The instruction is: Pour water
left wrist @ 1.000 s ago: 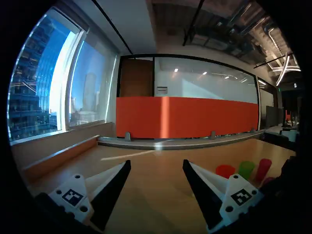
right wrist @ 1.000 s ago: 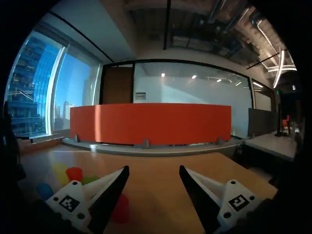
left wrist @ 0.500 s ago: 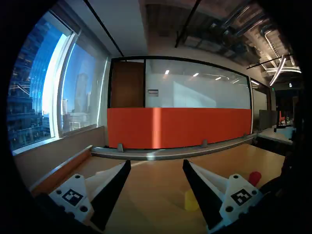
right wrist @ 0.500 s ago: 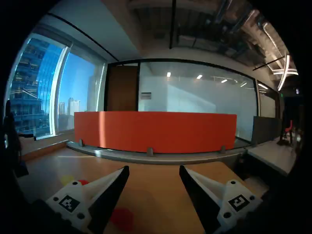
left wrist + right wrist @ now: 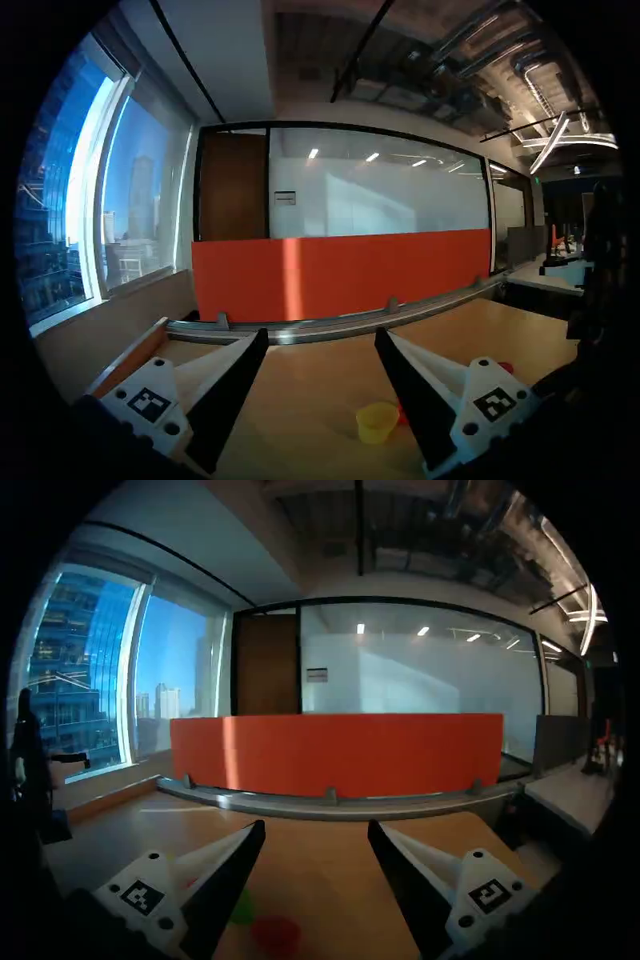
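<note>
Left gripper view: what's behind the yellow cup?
Behind the yellow cup, at its right edge, a sliver of something red peeks out. A finger of the left gripper covers the rest, so its shape can't be told. Beyond lies wooden table.

right claw gapes over the wooden table, red cup and green cup below.

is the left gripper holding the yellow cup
No, the left gripper is open with its fingers wide apart, and the yellow cup stands by itself on the wooden table.
</note>
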Action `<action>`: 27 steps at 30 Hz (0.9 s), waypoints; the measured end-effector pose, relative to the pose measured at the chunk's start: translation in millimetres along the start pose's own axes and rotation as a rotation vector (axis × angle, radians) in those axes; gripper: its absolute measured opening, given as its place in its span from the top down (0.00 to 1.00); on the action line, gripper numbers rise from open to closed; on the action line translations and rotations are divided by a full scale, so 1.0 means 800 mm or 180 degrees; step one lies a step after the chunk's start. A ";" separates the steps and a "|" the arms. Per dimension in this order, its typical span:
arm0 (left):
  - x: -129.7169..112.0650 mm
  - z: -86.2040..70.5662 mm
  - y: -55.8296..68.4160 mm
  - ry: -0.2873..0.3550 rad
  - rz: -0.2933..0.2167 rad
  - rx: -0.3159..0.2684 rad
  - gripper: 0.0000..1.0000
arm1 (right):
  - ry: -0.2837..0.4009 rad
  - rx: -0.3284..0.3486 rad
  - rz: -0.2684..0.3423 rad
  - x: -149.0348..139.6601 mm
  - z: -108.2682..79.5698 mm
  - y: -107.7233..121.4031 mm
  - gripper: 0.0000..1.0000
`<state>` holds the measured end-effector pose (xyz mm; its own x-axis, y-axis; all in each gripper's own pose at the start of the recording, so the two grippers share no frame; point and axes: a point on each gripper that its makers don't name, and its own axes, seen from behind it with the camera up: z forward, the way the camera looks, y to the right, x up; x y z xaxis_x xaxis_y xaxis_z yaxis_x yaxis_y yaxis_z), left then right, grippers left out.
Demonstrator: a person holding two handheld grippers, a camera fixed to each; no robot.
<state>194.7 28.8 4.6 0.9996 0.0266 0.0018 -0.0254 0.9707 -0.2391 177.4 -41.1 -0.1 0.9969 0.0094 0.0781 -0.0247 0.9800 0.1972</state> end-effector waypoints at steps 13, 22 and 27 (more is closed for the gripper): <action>0.020 -0.006 0.067 0.0026 -0.0101 -0.0867 0.01 | 0.0096 0.0985 -0.0128 0.031 -0.020 -0.070 0.01; 0.002 -0.018 0.102 -0.0101 0.0003 -0.1331 0.01 | -0.0010 0.1384 -0.0194 0.032 -0.026 -0.098 0.01; -0.023 -0.026 0.123 -0.0298 0.0081 -0.1588 0.01 | -0.0172 0.1530 -0.0263 0.026 -0.029 -0.110 0.01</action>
<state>173.8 119.1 -39.6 0.9932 0.0920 0.0714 -0.0199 0.7377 -0.6748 201.8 -123.0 -38.3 0.9920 -0.0872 0.0914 0.0098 0.7743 0.6328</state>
